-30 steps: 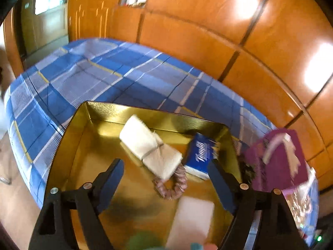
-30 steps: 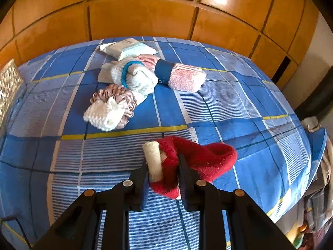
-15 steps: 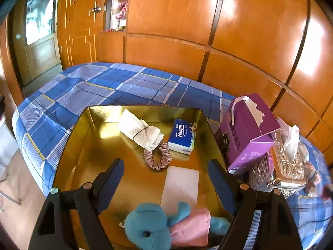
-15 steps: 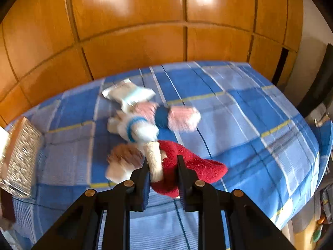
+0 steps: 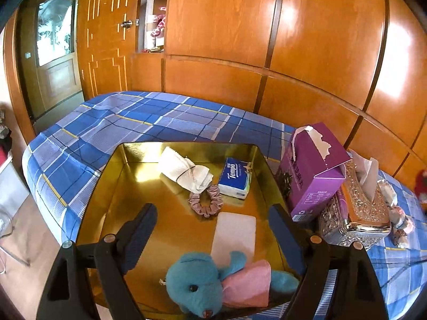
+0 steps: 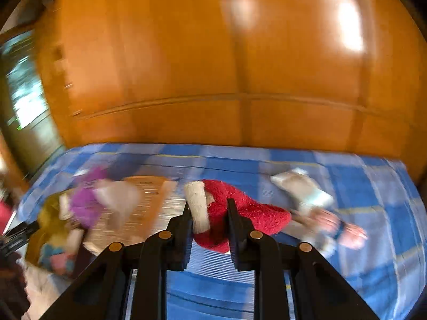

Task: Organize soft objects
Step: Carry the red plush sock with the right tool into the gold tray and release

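My right gripper (image 6: 209, 214) is shut on a red fuzzy sock with a white cuff (image 6: 250, 213) and holds it above the blue plaid bed (image 6: 373, 213). Other soft items (image 6: 304, 189) lie blurred on the bed to the right. My left gripper (image 5: 210, 229) is open and empty above a gold tray (image 5: 106, 186). The tray holds a blue plush toy (image 5: 197, 285) with a pink cloth (image 5: 248, 285), a white pad (image 5: 234, 234), a pink scrunchie (image 5: 205, 201), a rolled white cloth (image 5: 184, 170) and a Tempo tissue pack (image 5: 234, 177). The tray also shows blurred at the left of the right wrist view (image 6: 50, 229).
A purple tissue box (image 5: 312, 170) and a silver ornate tissue holder (image 5: 357, 213) stand right of the tray. Small soft items (image 5: 400, 224) lie beyond them. A wooden panelled wall (image 5: 267, 53) runs behind the bed. A door (image 5: 56, 61) and floor are at the left.
My right gripper has swung left with the red sock, bringing the tissue boxes and tray into view. My left gripper has pulled back a little from the tray.
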A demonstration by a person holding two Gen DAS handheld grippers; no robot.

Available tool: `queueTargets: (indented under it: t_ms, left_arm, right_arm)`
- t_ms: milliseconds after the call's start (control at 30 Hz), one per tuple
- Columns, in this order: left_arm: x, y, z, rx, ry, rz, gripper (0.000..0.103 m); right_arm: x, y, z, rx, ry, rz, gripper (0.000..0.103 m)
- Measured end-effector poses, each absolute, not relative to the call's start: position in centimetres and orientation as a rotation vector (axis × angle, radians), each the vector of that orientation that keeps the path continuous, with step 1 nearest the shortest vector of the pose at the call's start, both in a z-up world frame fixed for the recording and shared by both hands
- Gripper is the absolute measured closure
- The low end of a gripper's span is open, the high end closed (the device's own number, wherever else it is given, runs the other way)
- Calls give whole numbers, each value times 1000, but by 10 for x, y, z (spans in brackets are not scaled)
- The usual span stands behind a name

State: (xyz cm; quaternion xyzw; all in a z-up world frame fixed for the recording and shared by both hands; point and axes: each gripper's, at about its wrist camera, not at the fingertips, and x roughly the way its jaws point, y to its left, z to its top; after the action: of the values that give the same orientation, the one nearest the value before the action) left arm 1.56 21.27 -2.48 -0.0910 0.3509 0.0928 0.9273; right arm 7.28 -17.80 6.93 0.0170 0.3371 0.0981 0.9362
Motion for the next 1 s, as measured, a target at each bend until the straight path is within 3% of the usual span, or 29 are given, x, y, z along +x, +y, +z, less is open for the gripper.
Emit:
queueTargets:
  t_ms: [367,833,1000]
  left_arm:
    - [6,225,-23,-220,696,221,17]
    - [-6,287,-22,-311,647,397,17]
    - [-2,285,-30,-303,671,376,17]
  right_arm:
    - [68,-17,52,-70,744,631,82]
    - [89,98,-11,-58,931,833,82]
    - [103,133,-38,-152,981,781,72]
